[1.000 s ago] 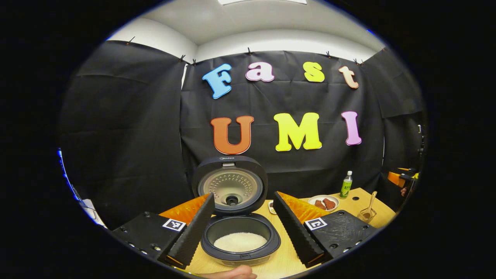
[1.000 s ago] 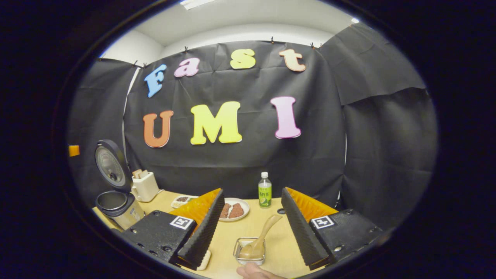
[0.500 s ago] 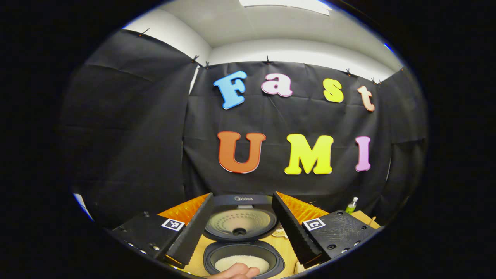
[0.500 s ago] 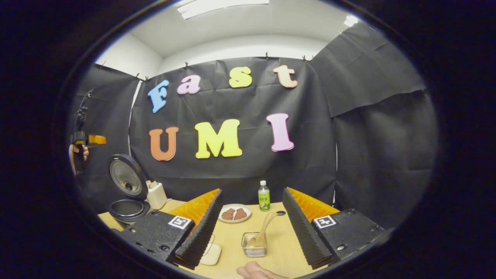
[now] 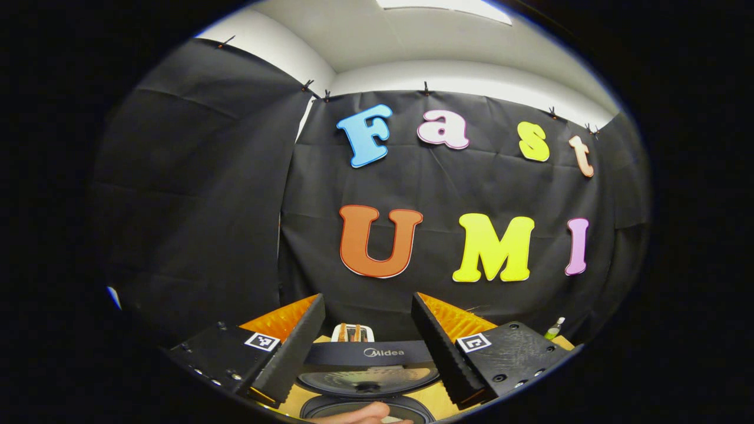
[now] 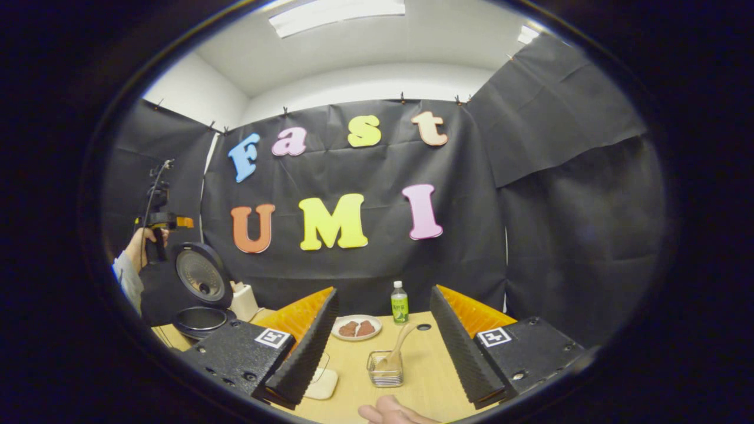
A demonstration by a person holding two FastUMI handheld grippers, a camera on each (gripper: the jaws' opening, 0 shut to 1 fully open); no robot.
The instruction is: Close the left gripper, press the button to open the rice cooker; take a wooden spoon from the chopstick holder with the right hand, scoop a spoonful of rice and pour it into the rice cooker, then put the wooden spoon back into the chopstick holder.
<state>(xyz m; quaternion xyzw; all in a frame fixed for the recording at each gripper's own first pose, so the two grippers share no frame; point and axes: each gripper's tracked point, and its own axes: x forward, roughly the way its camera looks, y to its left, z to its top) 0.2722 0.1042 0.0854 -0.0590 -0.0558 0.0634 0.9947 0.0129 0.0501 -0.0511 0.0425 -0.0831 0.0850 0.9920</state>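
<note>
Rice cooker [image 6: 199, 294] lid up, left of the chopstick holder [image 6: 384, 369], which holds the wooden spoon [image 6: 396, 348]. Right gripper [image 6: 380, 347] fingers spread, straddling the holder. Left gripper [image 5: 366, 347] spread above the cooker; left gripper view adds a toaster [image 5: 352, 333] behind its lid.

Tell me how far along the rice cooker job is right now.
Nearly finished. The rice cooker stands open with its lid up, and the wooden spoon rests back in the clear holder. Both the right gripper and the left gripper are open and empty. Nothing obvious remains.
</note>
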